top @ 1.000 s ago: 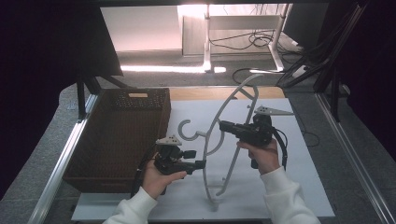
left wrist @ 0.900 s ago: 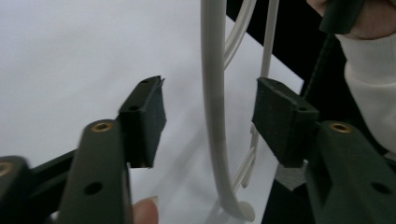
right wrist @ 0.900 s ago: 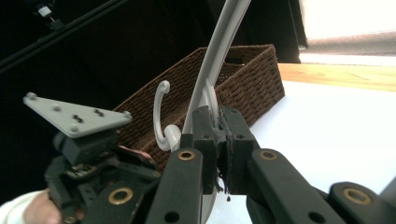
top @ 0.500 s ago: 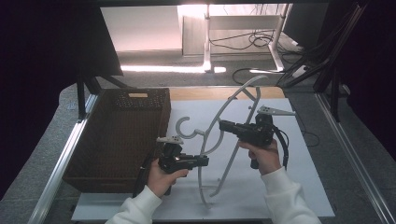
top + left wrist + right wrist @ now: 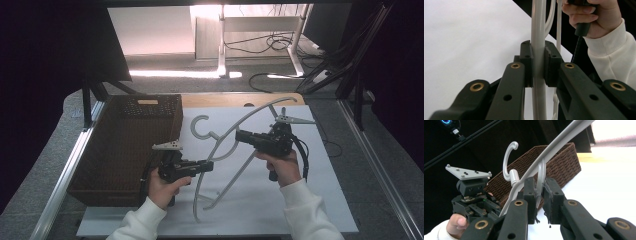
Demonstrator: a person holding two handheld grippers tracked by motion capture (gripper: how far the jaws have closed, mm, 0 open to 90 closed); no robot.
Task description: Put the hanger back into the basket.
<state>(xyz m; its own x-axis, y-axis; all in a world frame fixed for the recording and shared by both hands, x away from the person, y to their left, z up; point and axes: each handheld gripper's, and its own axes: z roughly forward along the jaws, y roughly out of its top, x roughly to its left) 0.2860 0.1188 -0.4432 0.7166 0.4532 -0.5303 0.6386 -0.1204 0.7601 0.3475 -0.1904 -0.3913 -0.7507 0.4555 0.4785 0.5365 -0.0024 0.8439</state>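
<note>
hanger: a pale grey plastic clothes hanger point(image 5: 235, 150) is lifted off the white sheet point(image 5: 310, 200), tilted, its hook point(image 5: 200, 125) pointing toward the basket; one long arm curves up toward the far side of the table, the other runs down toward the person
left gripper: the left gripper point(image 5: 207, 165) is at the near left of the hanger, held level by the person's left hand point(image 5: 162, 185); its jaws have just been closing and are now clenched on a straight bar of the hanger; in the left gripper view the left gripper point(image 5: 538, 62) has both pads pressed flat against the bar point(image 5: 538, 37), which runs upright between them
right gripper: the right gripper point(image 5: 240, 136) is at the far right of the hanger, in the person's right hand point(image 5: 280, 167); its jaws have just been easing open a little; in the right gripper view the right gripper point(image 5: 539, 195) has a thin inner loop of the hanger point(image 5: 541, 173) between the pads, and the pads touch it on both sides, so it is grasping the hanger
basket: a dark brown woven basket point(image 5: 125, 145) sits at the left of the white sheet, just beside the left gripper
sleeves: both forearms wear cream sleeves point(image 5: 310, 210)
table edge: a strip of bare wood point(image 5: 225, 99) lies beyond the sheet, near the basket's far corner
</note>
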